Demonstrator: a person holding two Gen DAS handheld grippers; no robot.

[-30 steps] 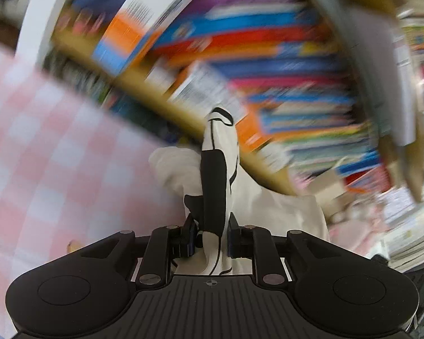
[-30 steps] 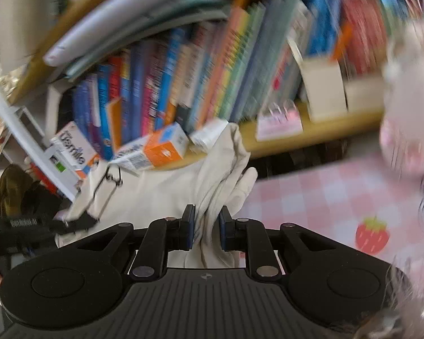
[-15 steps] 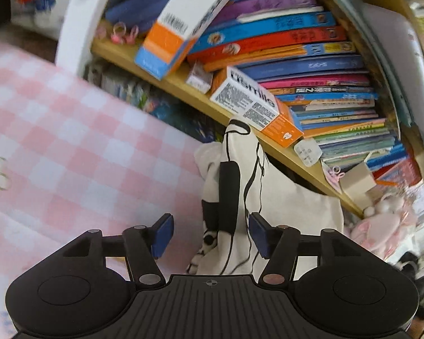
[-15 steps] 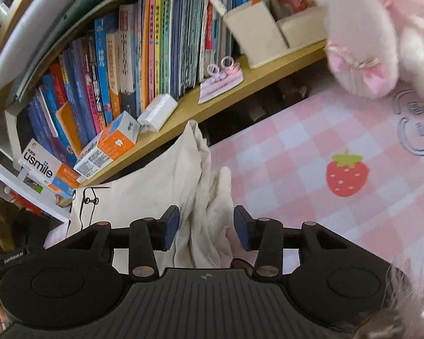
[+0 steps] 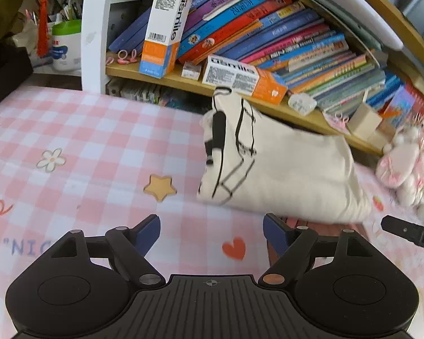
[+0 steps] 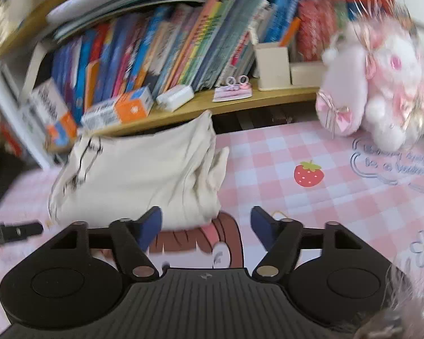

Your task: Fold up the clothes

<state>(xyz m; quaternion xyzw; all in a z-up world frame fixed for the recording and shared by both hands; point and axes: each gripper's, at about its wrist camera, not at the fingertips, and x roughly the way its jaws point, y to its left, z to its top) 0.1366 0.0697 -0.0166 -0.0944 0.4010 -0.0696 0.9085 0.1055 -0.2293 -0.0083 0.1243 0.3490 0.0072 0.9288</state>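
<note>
A cream garment with black line print [image 5: 282, 169] lies folded in a bundle on the pink checked tablecloth [image 5: 84, 141], its far edge against the bookshelf. In the right wrist view the garment [image 6: 135, 175] sits just beyond and left of the fingers. My left gripper [image 5: 212, 233] is open and empty, hovering over the cloth just short of the garment. My right gripper [image 6: 206, 226] is open and empty, near the garment's right front corner. The tip of the right gripper shows at the left wrist view's right edge [image 5: 410, 233].
A wooden shelf [image 5: 183, 80] of books and orange-and-white boxes [image 5: 164, 31] runs behind the table. A pink plush toy [image 6: 376, 84] sits at the back right. A white tub [image 5: 66, 45] and pens stand at the far left.
Both grippers were shut on the garment a second ago, opened, let it go and pulled back. The garment dropped and now rests on the table.
</note>
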